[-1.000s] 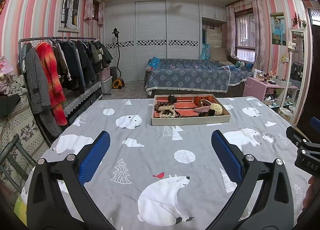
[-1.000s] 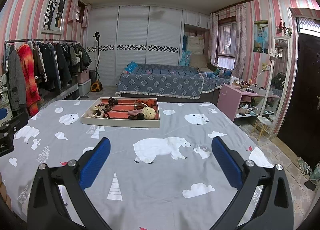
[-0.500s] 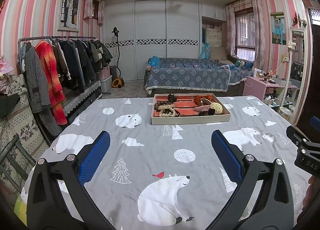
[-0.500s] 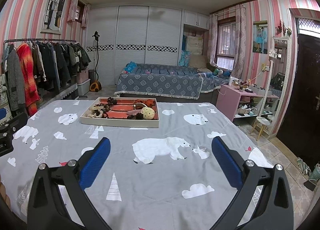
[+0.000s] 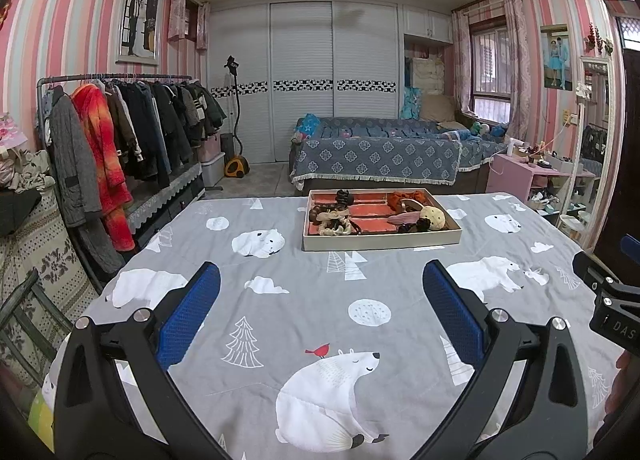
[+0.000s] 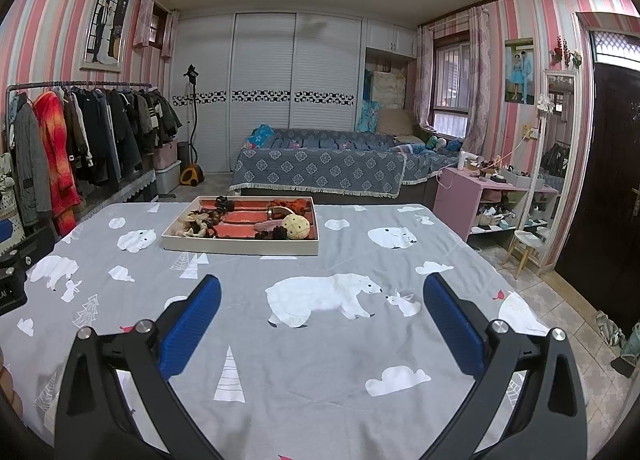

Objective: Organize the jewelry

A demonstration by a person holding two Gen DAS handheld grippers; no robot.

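Observation:
A shallow beige tray [image 5: 380, 242] with orange-red compartments sits at the far middle of the table; it also shows in the right wrist view [image 6: 240, 246]. It holds a heap of brown bead bracelets [image 5: 334, 219], an orange scrunchie [image 5: 406, 195], a cream ball-shaped piece [image 5: 433, 217] and dark pieces. My left gripper [image 5: 320, 314] is open and empty, well short of the tray. My right gripper [image 6: 320, 314] is open and empty, to the tray's near right. Its body shows at the right edge of the left wrist view [image 5: 612, 300].
The table is covered by a grey cloth with polar bears [image 5: 280, 300]. A clothes rack [image 5: 120, 139] stands left of it. A blue-covered bed [image 5: 380, 155] lies behind, a pink side table [image 6: 472, 195] to the right.
Both grippers have edged slightly; the tray sits a touch nearer in the right wrist view. Both stay open and empty.

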